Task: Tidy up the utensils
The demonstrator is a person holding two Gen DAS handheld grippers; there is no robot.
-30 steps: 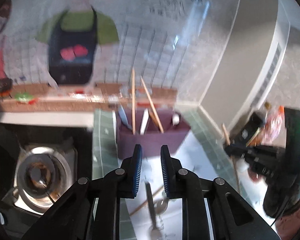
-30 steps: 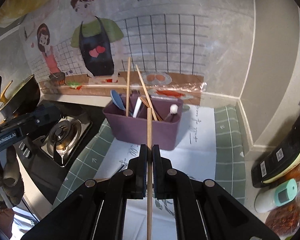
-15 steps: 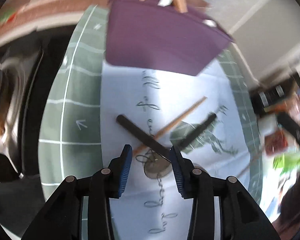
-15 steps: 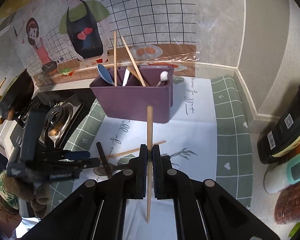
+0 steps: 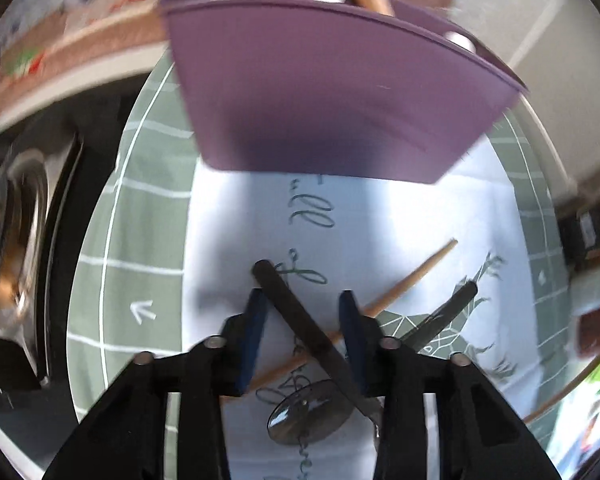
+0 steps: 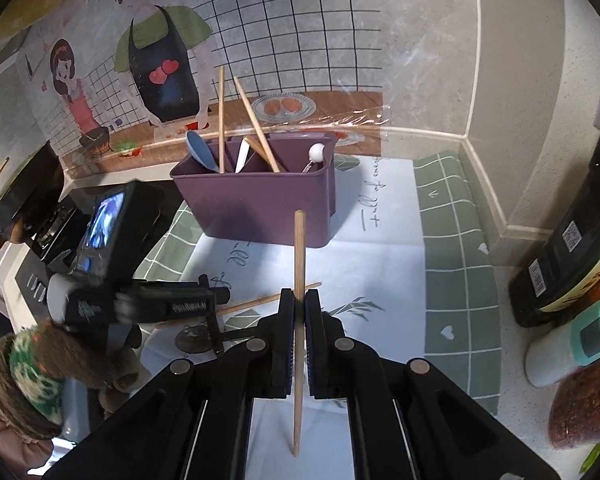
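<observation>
At the far left, beside the purple caddy [image 6: 256, 204], a steel gas burner [image 5: 8, 248] sits in a black hob, blurred in the left wrist view. Next comes the green grid-patterned mat [image 5: 140, 280] with its white, script-printed centre, spread over the surface in front of the caddy.

The left claw [image 5: 302, 304] hangs low over that white panel, its blue-padded fingers [image 5: 254, 336] spread wide and holding nothing. Between them runs the matte black handle of a spoon [image 5: 300, 328], slanting toward the caddy, its shiny round metal bowl [image 5: 308, 412] lying nearest the camera. A tapered wooden chopstick [image 5: 412, 280] passes under that handle, and a second dark handle [image 5: 444, 312] lies to its right — all three in front of the caddy on the mat.

The caddy itself is smooth plastic, rectangular with a flared rim, standing upright against the illustrated backsplash [image 6: 160, 60]. Inside it stand a blue spoon [image 6: 202, 152], two wooden chopsticks [image 6: 256, 120], a white utensil and a white-knobbed piece.

The right claw [image 6: 299, 308] is clamped on a plain round wooden chopstick [image 6: 299, 256] — held near its middle, roughly upright, its upper tip in front of the caddy's wall. Well right of the caddy lie a dark labelled bottle [image 6: 572, 248] and a teal-faced white thermometer [image 6: 572, 344].
</observation>
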